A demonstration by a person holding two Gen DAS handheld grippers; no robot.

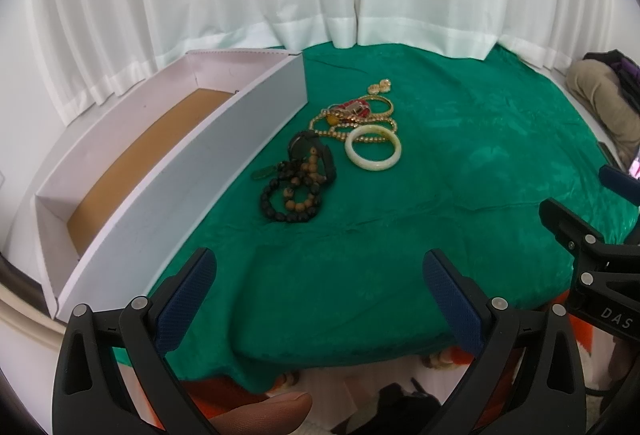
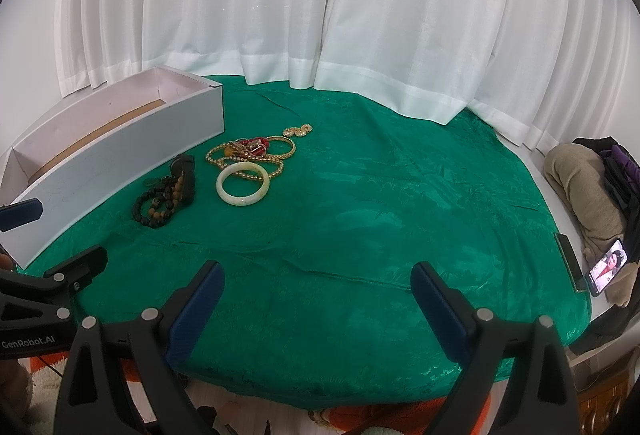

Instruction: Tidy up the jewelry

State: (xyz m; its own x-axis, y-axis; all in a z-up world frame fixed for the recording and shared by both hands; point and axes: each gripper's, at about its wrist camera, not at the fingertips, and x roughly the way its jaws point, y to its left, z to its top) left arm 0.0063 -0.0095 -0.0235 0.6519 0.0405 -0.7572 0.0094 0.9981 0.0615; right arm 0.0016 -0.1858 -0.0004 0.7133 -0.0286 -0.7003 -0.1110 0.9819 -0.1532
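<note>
A pile of jewelry lies on the green cloth (image 1: 440,175) beside a long white box (image 1: 168,175) with a brown bottom. It holds a pale jade bangle (image 1: 373,151), gold bead necklaces (image 1: 352,123), a red bracelet (image 1: 356,107), dark and brown bead bracelets (image 1: 296,191) and a black band (image 1: 308,147). The same bangle (image 2: 243,183), bead bracelets (image 2: 160,205) and box (image 2: 112,155) show in the right wrist view. My left gripper (image 1: 320,275) is open and empty, well short of the pile. My right gripper (image 2: 318,285) is open and empty, right of the pile.
White curtains (image 2: 320,15) hang behind the table. A phone (image 2: 608,269) with a lit screen, a dark flat device (image 2: 568,261) and bundled clothes (image 2: 588,195) lie at the right edge. The table's front edge is just under both grippers.
</note>
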